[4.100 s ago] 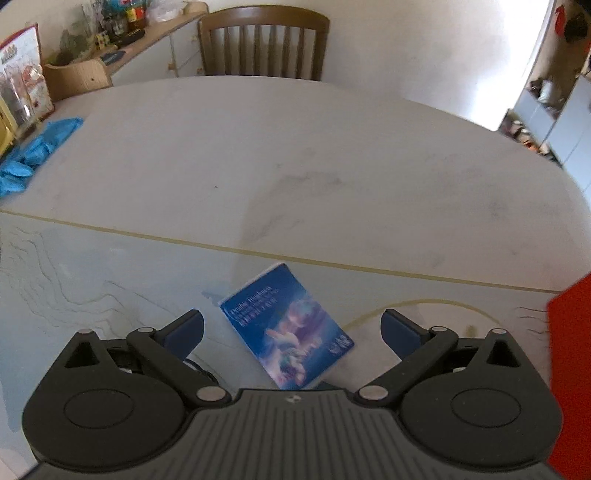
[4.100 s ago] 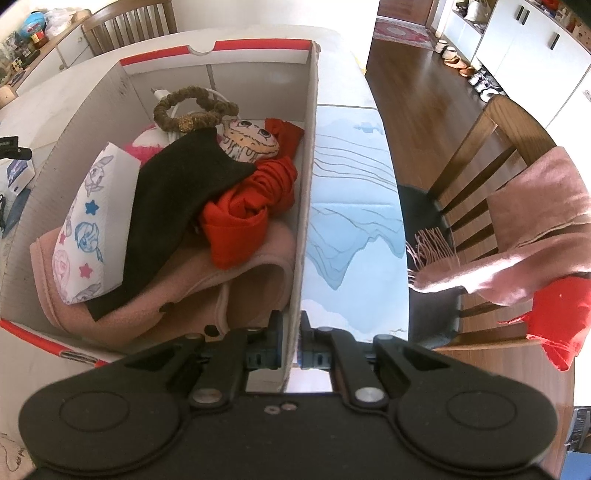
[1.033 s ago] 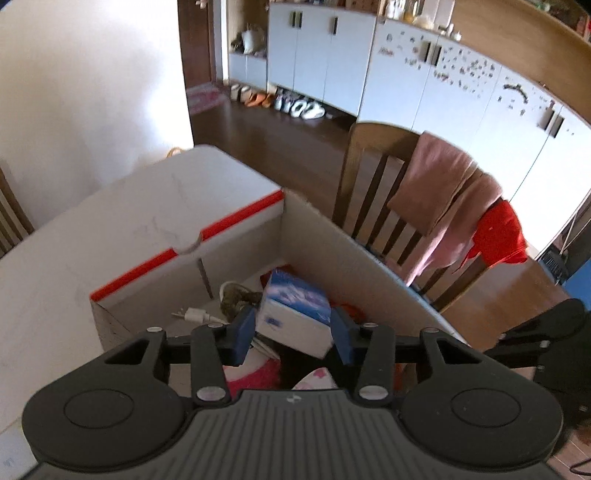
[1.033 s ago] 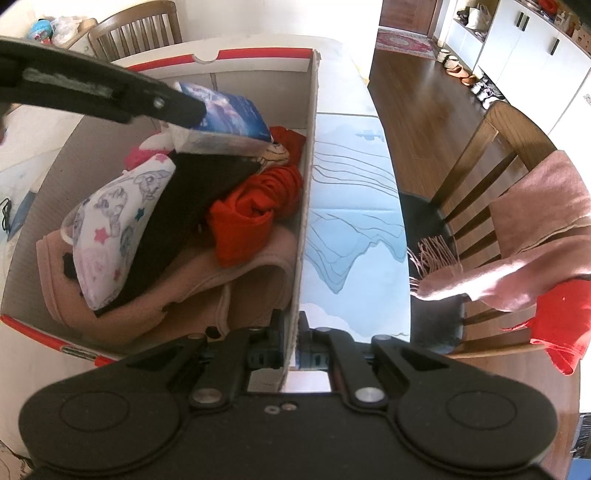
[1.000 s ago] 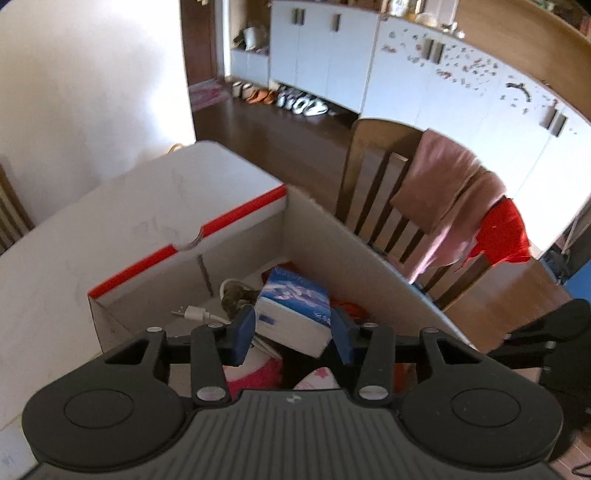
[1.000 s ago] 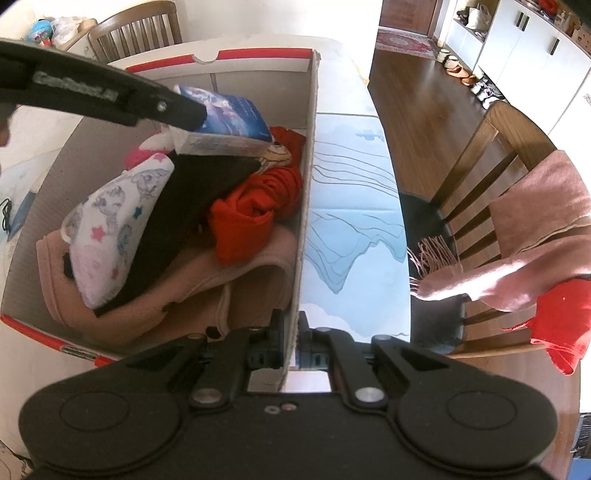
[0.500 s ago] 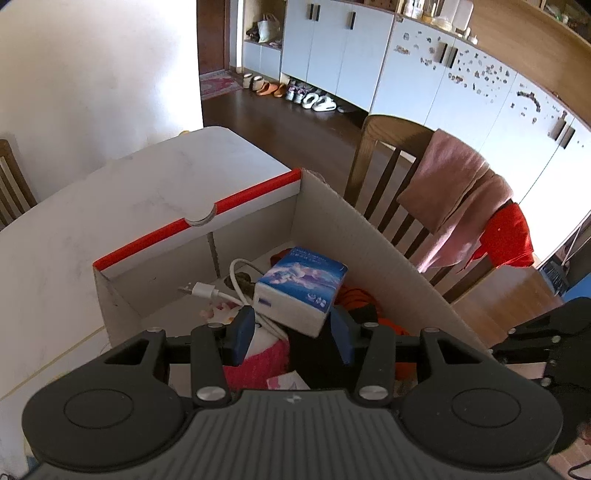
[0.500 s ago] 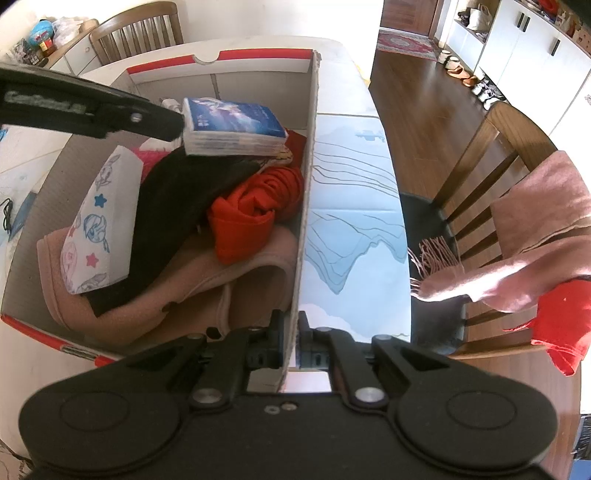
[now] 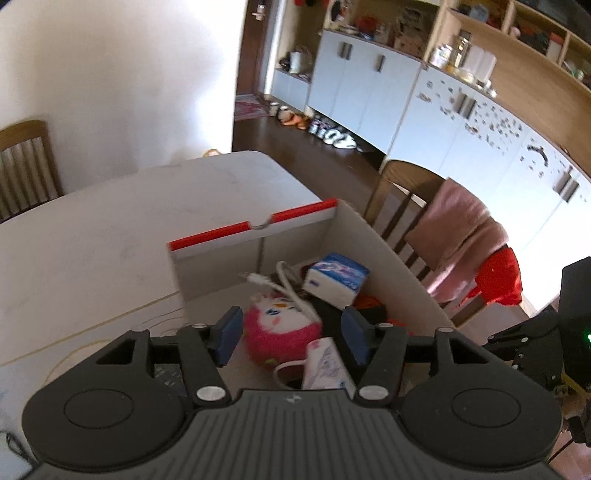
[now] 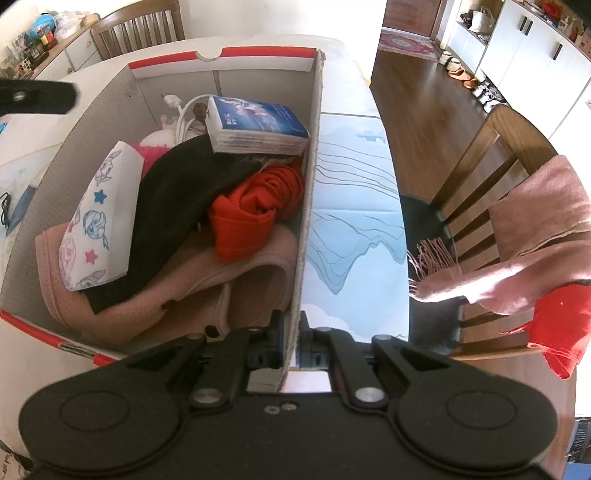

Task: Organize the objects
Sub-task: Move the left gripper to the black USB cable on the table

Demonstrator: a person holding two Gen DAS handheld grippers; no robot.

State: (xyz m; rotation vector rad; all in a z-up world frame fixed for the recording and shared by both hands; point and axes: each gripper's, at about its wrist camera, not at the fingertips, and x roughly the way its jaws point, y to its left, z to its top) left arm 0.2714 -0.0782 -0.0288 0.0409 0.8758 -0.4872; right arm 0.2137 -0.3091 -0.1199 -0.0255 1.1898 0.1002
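A blue and white packet (image 10: 258,123) lies on top of the pile at the far end of the cardboard box (image 10: 308,206), against its right wall. The same packet (image 9: 336,280) shows in the left wrist view, well beyond my left gripper (image 9: 291,336). That gripper's jaws are opening, with nothing pressed between them; it hangs above the box's near part. My right gripper (image 10: 291,341) is shut on the box's right wall at its near end. The box (image 9: 384,266) also holds a pink plush toy (image 9: 282,328), a white cable (image 9: 286,284), a black cloth (image 10: 177,206), a red garment (image 10: 251,212) and a printed tissue pack (image 10: 99,218).
The box stands on a white table (image 9: 103,236) with a blue-printed mat (image 10: 351,206) to its right. A wooden chair (image 10: 491,173) draped with a pink scarf (image 10: 524,251) and a red cloth (image 10: 561,325) stands beyond the table's edge. Another chair (image 10: 138,22) is at the far end.
The left gripper let go of the blue packet, which now rests on the pile in the box. The gripper has pulled back and up, and its jaws have widened. The right gripper has not moved.
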